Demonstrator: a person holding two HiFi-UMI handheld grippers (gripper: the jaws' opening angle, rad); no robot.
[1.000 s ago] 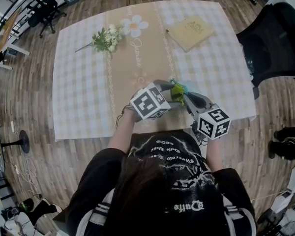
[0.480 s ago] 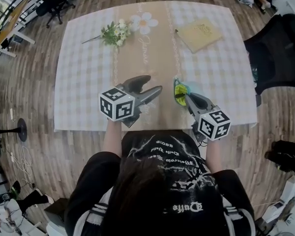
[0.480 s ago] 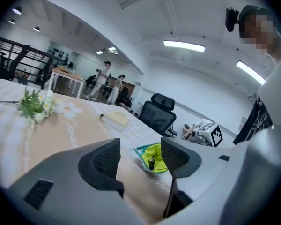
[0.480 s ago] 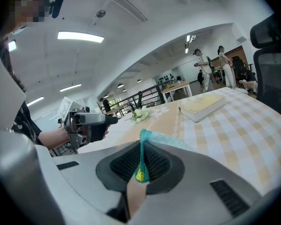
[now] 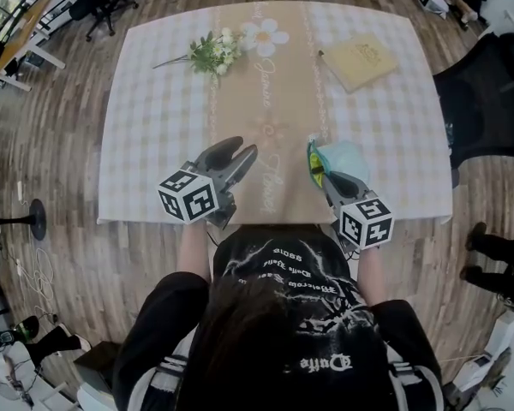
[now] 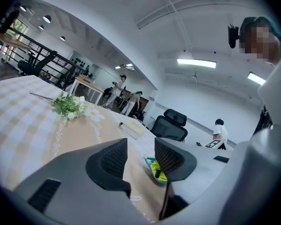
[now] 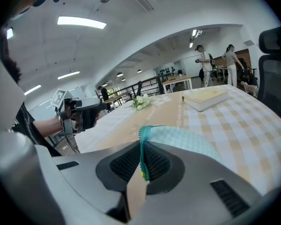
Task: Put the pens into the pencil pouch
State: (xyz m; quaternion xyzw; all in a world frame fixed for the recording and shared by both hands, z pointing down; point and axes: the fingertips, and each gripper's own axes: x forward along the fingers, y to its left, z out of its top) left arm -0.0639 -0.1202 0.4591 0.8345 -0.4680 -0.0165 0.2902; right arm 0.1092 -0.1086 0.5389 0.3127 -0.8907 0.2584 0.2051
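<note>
Teal pencil pouch (image 5: 344, 156), yellow-green lining showing

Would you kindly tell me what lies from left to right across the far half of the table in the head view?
From the left: flower sprig → printed daisy → book.
</note>
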